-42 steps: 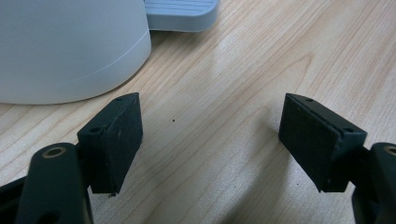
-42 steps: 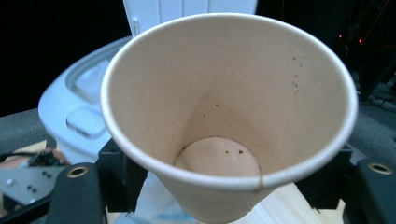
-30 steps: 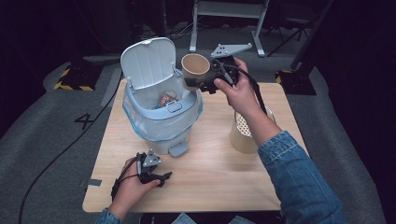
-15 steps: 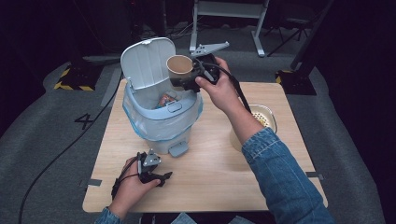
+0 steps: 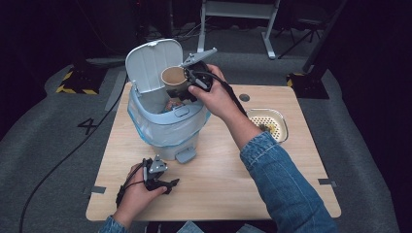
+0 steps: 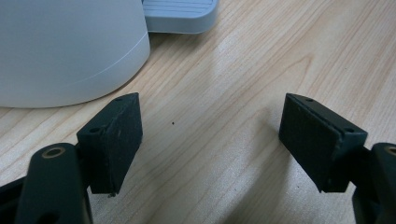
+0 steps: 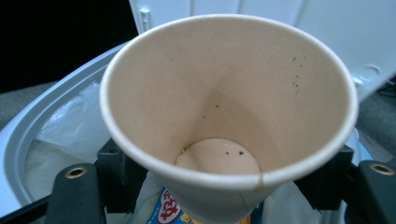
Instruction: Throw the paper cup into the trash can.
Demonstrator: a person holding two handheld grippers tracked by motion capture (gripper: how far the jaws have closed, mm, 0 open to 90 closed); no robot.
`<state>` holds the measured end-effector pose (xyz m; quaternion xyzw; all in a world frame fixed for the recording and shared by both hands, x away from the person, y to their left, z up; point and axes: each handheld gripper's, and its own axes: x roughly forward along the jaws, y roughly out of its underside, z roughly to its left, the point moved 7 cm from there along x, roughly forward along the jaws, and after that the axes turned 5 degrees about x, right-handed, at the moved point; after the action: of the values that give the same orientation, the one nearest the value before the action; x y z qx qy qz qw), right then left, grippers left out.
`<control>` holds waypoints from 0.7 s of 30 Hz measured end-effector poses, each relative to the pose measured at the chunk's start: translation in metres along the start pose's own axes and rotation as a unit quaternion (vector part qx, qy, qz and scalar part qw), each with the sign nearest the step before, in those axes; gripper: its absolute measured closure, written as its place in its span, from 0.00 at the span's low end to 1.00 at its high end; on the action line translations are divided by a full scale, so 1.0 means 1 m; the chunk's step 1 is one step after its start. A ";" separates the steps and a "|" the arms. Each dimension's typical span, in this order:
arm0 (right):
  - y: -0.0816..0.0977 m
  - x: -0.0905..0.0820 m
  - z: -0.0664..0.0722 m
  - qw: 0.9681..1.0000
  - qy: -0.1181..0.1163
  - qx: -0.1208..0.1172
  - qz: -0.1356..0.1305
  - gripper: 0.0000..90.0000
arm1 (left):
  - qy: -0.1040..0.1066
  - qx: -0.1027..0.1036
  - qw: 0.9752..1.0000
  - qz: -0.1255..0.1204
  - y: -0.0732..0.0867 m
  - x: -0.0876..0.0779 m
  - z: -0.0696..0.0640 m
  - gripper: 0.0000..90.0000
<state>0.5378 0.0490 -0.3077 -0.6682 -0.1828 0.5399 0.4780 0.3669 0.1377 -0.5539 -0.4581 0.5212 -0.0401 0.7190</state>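
The right claw grips a paper cup over the open bin. Centre it, then release. The left claw rests open on the table.

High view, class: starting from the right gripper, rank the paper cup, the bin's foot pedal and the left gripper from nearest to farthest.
From the right gripper:
1. Paper cup, clamped in its jaws above the open bin.
2. Foot pedal, at the bin's base on the table, nearer the person.
3. Left gripper, resting on the table near its front edge, open.
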 end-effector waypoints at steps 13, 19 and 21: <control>-0.005 0.009 0.014 0.997 0.023 -0.067 0.007 0.17 | 0.000 0.000 1.000 0.000 0.000 0.000 0.000 0.25; -0.011 -0.008 0.011 0.997 0.023 -0.070 -0.016 0.18 | 0.000 0.000 1.000 0.000 0.000 0.000 0.000 0.25; -0.012 -0.016 0.009 0.997 0.022 -0.068 -0.022 0.18 | 0.000 -0.001 1.000 0.000 0.000 0.000 0.000 0.25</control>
<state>0.5276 0.0462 -0.2886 -0.7070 -0.2229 0.5008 0.4469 0.3668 0.1376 -0.5539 -0.4587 0.5214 -0.0402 0.7184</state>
